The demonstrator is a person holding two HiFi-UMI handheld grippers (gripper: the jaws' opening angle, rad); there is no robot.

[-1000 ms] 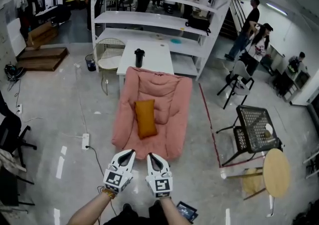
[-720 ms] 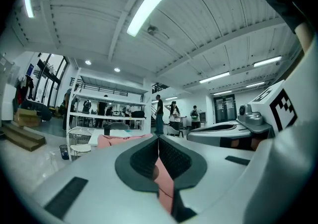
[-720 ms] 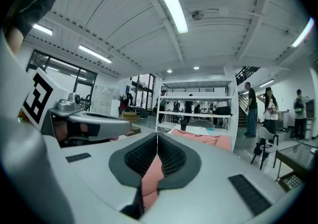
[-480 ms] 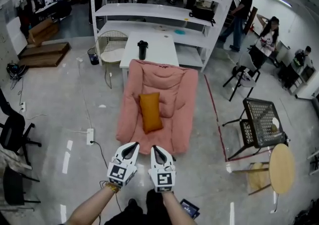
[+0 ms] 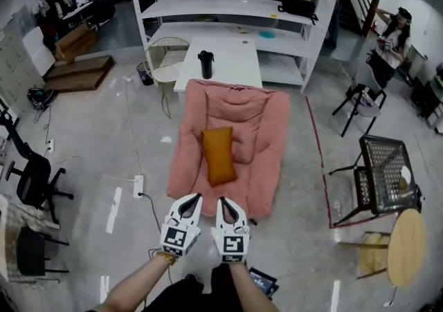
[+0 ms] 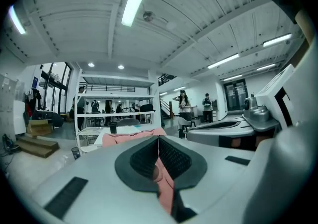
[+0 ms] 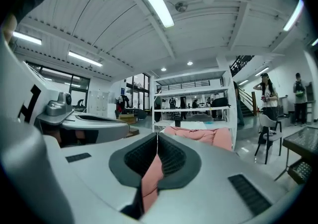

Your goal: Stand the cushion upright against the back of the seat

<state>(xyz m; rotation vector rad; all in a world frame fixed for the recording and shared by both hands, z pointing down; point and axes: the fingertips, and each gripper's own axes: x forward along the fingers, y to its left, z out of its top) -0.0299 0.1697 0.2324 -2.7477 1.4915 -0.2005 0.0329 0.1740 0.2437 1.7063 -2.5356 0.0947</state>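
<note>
You've walked closer than a second ago, so the pink floor seat now sits just past your grippers. Left gripper and right gripper are both fully closed with nothing in them. The orange cushion lies flat on the seat. A black tumbler stands on the white table behind it.

tongs closed and empty, pink seat ahead, white shelves behind it
</note>
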